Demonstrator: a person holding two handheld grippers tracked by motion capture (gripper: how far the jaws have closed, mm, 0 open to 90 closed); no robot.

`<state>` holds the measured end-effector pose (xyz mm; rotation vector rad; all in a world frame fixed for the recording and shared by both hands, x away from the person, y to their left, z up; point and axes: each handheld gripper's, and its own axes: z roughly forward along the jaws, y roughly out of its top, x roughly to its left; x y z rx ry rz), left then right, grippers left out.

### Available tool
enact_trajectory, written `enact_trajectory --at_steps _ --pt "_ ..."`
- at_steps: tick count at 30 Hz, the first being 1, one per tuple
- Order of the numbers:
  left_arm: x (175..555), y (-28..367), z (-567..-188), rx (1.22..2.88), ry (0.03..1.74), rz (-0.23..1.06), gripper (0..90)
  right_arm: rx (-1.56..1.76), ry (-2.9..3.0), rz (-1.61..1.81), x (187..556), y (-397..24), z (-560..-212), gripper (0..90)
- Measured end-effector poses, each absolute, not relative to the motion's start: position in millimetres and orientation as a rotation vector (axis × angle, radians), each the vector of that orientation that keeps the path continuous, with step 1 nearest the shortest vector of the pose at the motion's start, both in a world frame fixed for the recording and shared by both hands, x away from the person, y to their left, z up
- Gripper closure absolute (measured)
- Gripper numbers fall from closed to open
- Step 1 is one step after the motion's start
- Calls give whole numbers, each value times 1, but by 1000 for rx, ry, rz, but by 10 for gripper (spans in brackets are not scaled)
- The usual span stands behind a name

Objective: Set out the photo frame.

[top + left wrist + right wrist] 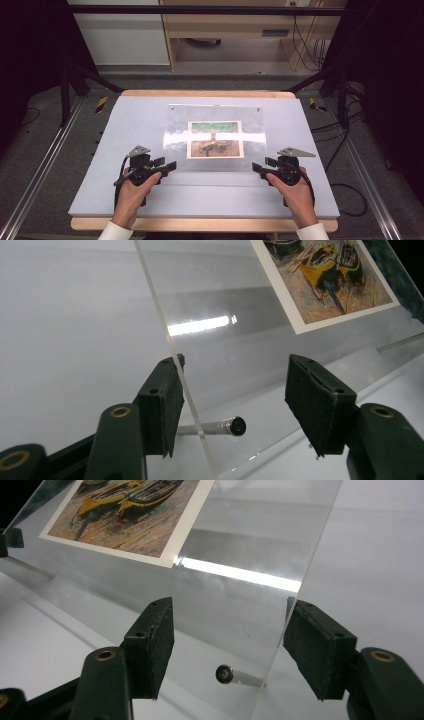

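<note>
A clear, glossy acrylic frame (214, 137) holding a boat print (214, 139) lies mid-bench (125, 125). Left tool (232, 402) and right tool (230, 647) straddle its near corners, padded jaws not pressing; the farther edge blurs into glare.

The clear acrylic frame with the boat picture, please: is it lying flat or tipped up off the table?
Tipped up. The clear acrylic frame slants above the table, its corner standoff pin in the air.

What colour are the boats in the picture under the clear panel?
Yellow and dark boats on brownish ground, clearest in the left gripper view.
</note>
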<state>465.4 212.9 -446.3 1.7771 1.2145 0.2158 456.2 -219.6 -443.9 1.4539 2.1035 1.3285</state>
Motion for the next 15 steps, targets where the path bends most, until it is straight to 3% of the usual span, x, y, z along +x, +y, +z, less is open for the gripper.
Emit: enact_trajectory --at_steps 15 --pt "453 213 -446 1801 1200 251 449 1388 2109 1266 441 -218 -443 425"
